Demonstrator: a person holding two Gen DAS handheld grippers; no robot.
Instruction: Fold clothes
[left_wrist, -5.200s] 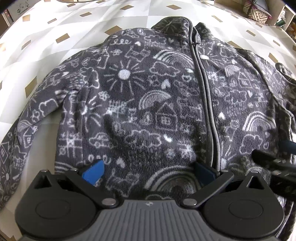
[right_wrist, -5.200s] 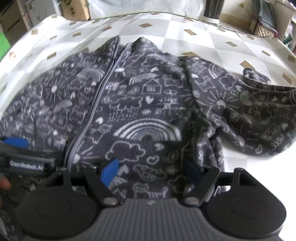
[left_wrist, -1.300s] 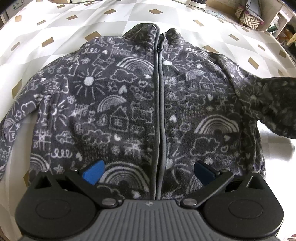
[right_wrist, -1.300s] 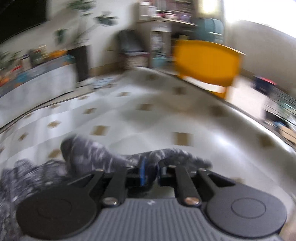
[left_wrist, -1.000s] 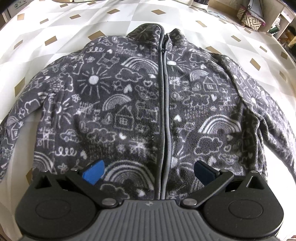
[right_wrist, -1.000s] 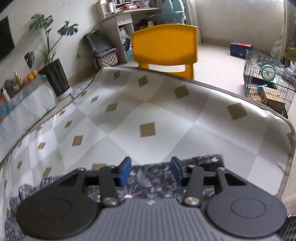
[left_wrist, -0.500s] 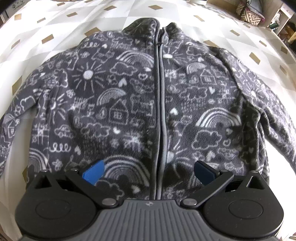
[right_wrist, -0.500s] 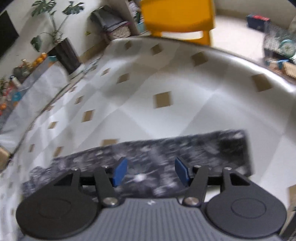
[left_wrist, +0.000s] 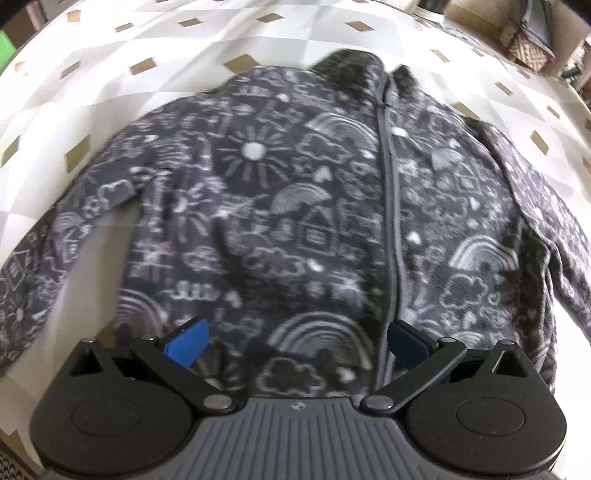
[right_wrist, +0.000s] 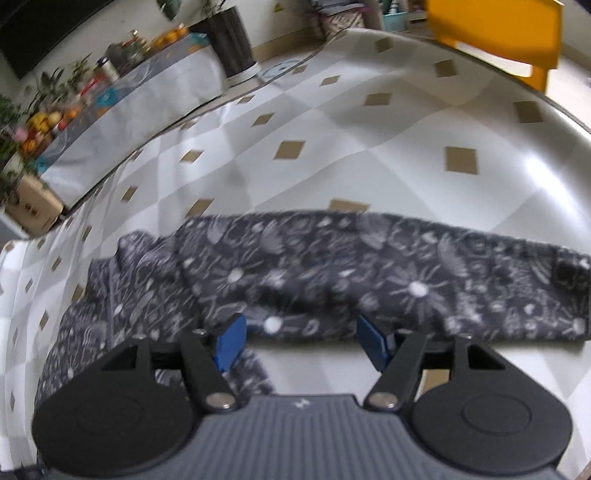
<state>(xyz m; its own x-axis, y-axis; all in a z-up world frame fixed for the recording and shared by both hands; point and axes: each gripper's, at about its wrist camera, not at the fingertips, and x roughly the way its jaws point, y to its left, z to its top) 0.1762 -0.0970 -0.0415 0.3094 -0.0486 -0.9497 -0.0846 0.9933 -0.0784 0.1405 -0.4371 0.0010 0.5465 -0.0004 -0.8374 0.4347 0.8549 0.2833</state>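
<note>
Over the hem of the jacket (left_wrist: 303, 221), my left gripper (left_wrist: 295, 341) hangs with its jaws spread wide, the two blue pads (left_wrist: 186, 341) well apart and nothing between them but the fleece below; I cannot tell whether the tips touch the cloth. My right gripper (right_wrist: 301, 341) is likewise wide open and grips nothing, its pads just over the near edge of the outstretched sleeve (right_wrist: 406, 280), with bare tablecloth (right_wrist: 332, 155) showing between them lower down. The jacket lies flat and front-up on the table, collar away from me, zipped shut along a thin grey zipper (left_wrist: 391, 206) that runs straight down the middle. It is a soft, fuzzy dark grey fleece covered with white doodle drawings: suns, rainbows, clouds, little houses, hearts. In the left wrist view both sleeves angle outward and down from the shoulders, the left one trailing to the edge of the view. In the right wrist view the right sleeve lies stretched out flat and straight across the cloth, its cuff end squared off to the right. The tablecloth is smooth and glossy, white and pale grey diamonds with small tan squares. Beyond the table edge stand a yellow chair (right_wrist: 495, 33) and a dark ribbed plant pot (right_wrist: 231, 40). Both views are slightly blurred.
</note>
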